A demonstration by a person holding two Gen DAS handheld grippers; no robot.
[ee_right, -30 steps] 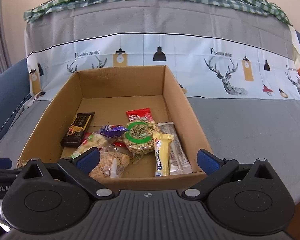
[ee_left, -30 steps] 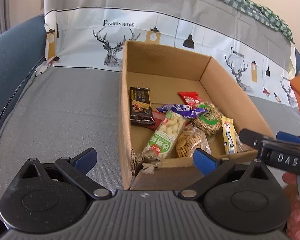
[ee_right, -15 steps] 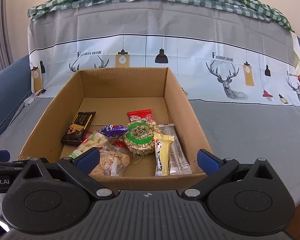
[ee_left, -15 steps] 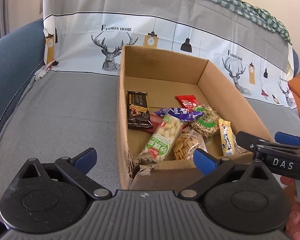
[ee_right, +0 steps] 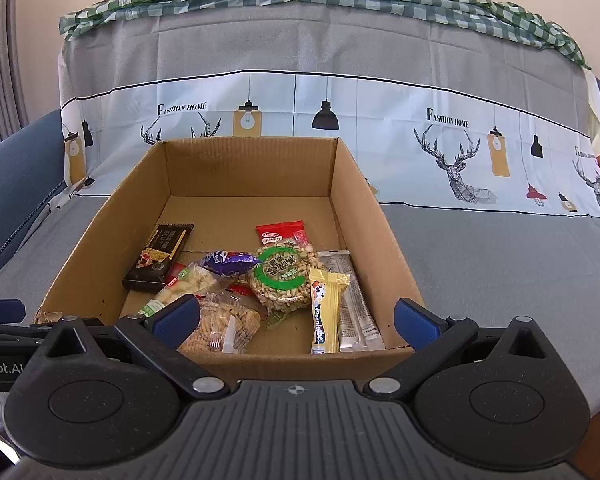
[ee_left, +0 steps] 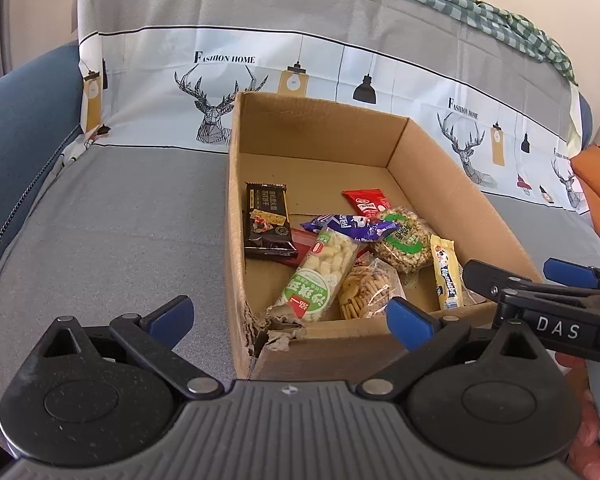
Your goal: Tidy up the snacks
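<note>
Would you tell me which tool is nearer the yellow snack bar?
Right. The right tool faces the yellow snack bar from the box's near edge; the left tool sits at the torn left corner.

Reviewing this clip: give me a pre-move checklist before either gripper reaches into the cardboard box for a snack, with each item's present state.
1. Left gripper open, holding nothing: ok.
2. Right gripper open, holding nothing: ok.
3. Brown cardboard box open-topped, its inside in view: ok.
4. Box walls intact: not ok, near left corner torn.
5. Snacks separated for a clean pick: not ok, round green-labelled rice cake overlaps the yellow bar and others.
6. Black chocolate packet unobstructed on top: ok.
</note>
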